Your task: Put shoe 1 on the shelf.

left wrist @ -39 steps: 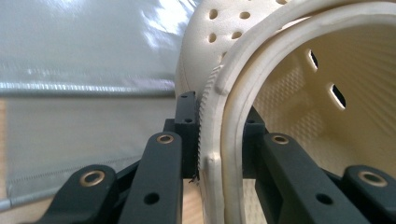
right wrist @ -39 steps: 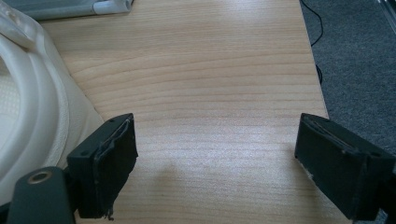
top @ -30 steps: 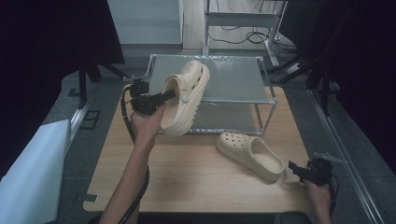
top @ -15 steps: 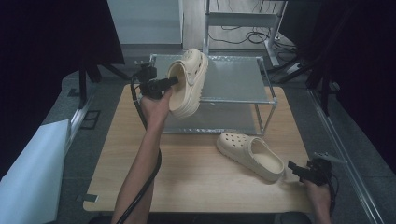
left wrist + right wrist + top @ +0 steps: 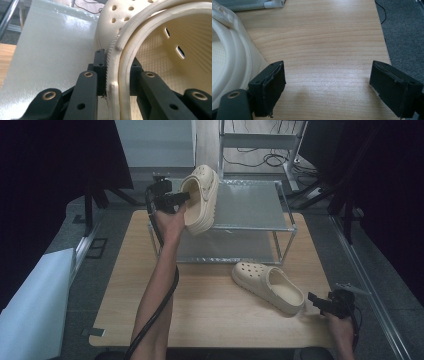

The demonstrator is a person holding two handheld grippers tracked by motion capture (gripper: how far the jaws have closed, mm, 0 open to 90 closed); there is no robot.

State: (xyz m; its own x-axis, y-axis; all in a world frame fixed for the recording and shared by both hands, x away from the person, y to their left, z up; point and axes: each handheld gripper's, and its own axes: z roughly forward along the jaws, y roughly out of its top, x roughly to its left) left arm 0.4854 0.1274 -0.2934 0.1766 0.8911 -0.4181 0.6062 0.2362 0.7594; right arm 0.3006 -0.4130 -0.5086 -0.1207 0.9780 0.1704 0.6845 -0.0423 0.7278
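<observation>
Dark surroundings frame a wooden table [image 5: 210, 320] bearing a metal rack [image 5: 250, 205]. Left gripper [image 5: 181, 197], arm stretched forward, pinches the rim of a cream clog [image 5: 202, 195] tipped over the rack's top shelf; it looks light, springy foam. Right gripper [image 5: 320, 302] rests wide open beside the second clog [image 5: 270, 287]

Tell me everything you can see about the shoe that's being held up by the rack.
The held clog is cream-coloured, foam-like, with a thick ridged sole, round vent holes over the toe and a textured footbed. The left tongs are clamped on its heel-side rim, one jaw outside, one inside. It is tipped on its side, toe pointing away, above the left end of the metal rack's top shelf. Whether it touches the shelf is unclear.
</observation>
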